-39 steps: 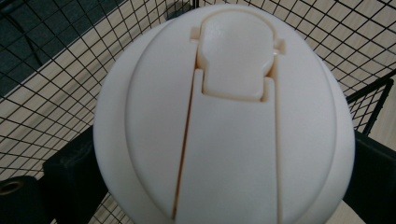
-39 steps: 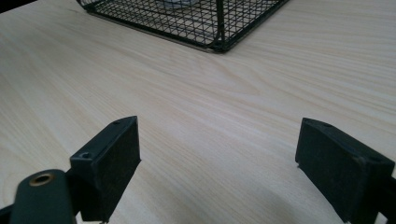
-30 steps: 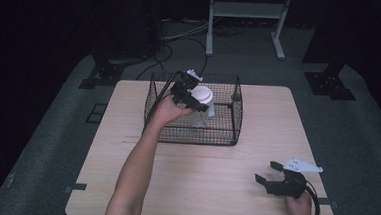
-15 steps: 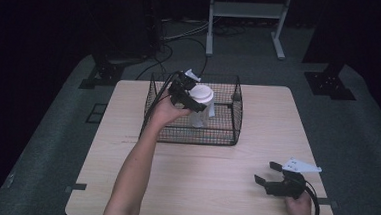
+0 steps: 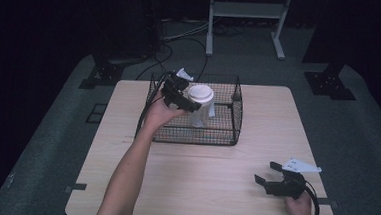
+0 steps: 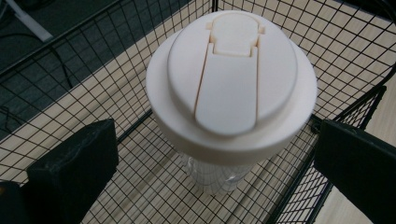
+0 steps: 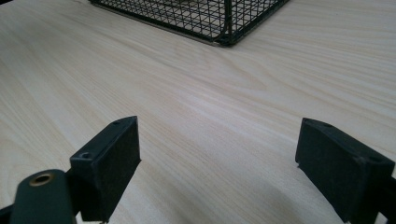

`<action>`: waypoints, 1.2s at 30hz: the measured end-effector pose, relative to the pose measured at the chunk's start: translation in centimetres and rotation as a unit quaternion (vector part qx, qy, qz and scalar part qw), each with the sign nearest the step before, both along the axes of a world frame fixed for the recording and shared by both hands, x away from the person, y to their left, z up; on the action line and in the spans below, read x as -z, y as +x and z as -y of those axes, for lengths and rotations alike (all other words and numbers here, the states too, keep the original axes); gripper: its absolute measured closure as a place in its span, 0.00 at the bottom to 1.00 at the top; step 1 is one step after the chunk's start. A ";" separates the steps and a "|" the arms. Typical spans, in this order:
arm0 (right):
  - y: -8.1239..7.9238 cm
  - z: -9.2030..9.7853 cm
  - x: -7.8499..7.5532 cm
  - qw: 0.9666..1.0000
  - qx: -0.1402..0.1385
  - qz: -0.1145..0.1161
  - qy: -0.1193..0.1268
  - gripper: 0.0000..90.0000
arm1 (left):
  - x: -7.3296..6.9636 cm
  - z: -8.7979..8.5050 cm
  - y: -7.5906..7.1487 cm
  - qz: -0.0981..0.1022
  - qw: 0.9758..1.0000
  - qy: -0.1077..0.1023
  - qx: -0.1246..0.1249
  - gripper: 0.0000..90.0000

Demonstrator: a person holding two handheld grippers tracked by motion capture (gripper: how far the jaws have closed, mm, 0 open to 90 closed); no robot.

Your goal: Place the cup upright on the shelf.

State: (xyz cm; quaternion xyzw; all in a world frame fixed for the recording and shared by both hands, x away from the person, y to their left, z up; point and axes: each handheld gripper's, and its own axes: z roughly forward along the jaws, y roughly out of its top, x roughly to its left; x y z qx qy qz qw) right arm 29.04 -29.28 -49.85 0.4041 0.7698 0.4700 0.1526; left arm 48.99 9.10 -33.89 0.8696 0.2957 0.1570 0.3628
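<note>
High view: the left gripper [image 5: 191,106] stays over the wire basket [image 5: 235,121] at the table's far middle, beside the white-lidded cup [image 5: 201,95] standing inside, barely shifted since before. The right gripper [image 5: 267,173] rests unmoved near right.

Left gripper view: jaws apart, flanking the cup [image 6: 232,88], not touching.

Right gripper view: jaws apart over bare table [image 7: 210,107].

cup [image 6: 232,84]: clear body mostly hidden beneath its lid [image 6: 232,70]; wire basket [image 7: 205,18]: cut off by top edge
</note>
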 end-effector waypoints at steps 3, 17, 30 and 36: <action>0.0 0.0 0.0 1.000 0.001 0.001 -0.001 0.14 | -0.1 -0.4 -0.1 0.003 1.000 0.001 -0.006 0.00; -0.1 0.0 0.0 1.000 0.009 0.003 0.000 0.14 | -0.8 -2.6 -1.8 0.010 1.000 -0.020 -0.014 0.00; -0.2 -0.1 0.0 1.000 0.008 0.008 -0.004 0.14 | -1.9 -3.6 -4.4 0.023 1.000 0.000 0.009 0.00; -0.3 -0.2 0.0 1.000 0.007 0.011 -0.008 0.14 | -1.8 -3.2 -5.8 0.036 0.999 0.029 0.027 0.00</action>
